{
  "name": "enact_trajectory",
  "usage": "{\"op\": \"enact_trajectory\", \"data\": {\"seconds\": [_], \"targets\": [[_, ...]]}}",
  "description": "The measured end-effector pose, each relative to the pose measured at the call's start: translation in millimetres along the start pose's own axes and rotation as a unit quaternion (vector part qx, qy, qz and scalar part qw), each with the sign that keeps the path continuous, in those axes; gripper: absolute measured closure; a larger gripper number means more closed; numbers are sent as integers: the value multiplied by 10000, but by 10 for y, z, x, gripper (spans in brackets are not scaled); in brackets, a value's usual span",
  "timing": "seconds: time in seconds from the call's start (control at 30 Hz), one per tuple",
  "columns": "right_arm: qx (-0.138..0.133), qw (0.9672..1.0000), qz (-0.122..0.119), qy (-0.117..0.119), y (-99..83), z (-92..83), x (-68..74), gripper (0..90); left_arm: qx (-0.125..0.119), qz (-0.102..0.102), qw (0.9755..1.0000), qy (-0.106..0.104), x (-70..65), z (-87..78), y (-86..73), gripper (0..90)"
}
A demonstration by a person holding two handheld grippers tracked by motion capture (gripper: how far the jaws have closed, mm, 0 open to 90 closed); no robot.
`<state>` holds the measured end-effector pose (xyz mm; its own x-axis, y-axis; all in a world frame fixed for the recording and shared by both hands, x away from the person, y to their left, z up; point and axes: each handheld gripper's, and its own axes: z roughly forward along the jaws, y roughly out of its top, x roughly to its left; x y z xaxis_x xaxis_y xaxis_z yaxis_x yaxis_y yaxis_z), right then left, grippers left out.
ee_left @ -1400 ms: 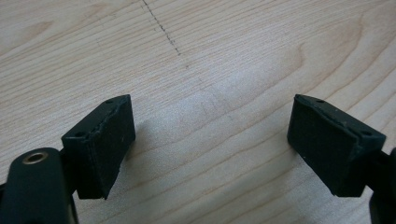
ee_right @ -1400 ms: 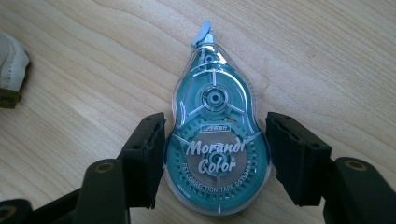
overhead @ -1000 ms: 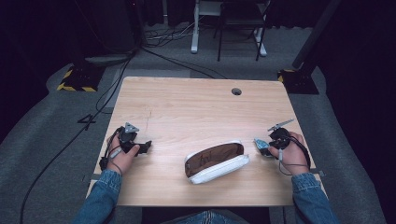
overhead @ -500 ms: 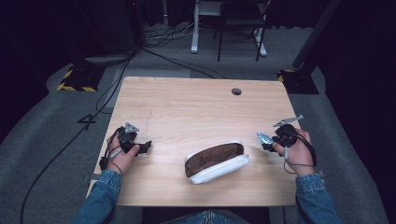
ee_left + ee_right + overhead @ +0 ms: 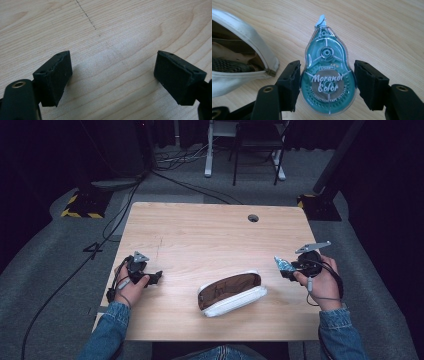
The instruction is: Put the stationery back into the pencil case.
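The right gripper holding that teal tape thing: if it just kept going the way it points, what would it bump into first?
Probably the open white pencil case. The right gripper points leftward across the table, its jaws shut on the correction tape. It looks raised, so depth is uncertain; it might pass above the case.

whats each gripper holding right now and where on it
The right gripper clamps a teal correction tape dispenser by the two sides of its wide rear body, tip pointing away. The left gripper is open and holds nothing.

correction tape (image 5: 328, 75) | teal, clear shell | clamped in right gripper (image 5: 327, 85) | tip forward
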<state>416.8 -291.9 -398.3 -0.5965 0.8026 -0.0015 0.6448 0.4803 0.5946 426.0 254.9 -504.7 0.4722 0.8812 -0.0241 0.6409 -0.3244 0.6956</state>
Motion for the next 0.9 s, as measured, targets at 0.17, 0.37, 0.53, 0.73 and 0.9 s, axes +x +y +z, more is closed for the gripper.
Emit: {"op": "enact_trajectory", "data": {"seconds": [0.17,0.37,0.53,0.73,0.9], "targets": [[-95,9999,-100,40,41,-86,79,403,3,-2,10000,1,0,-1,0,153],[-199,9995,-236,116,89,-181,183,403,-1,2,10000,-1,0,0,0,153],[-240,9987,-386,215,129,-233,282,403,-1,2,10000,-1,0,0,0,152],[-269,9975,-572,321,172,-283,402,403,2,-1,10000,0,0,0,0,152],[-307,9959,-780,346,208,-319,518,403,3,-1,10000,0,0,0,0,152]]}}
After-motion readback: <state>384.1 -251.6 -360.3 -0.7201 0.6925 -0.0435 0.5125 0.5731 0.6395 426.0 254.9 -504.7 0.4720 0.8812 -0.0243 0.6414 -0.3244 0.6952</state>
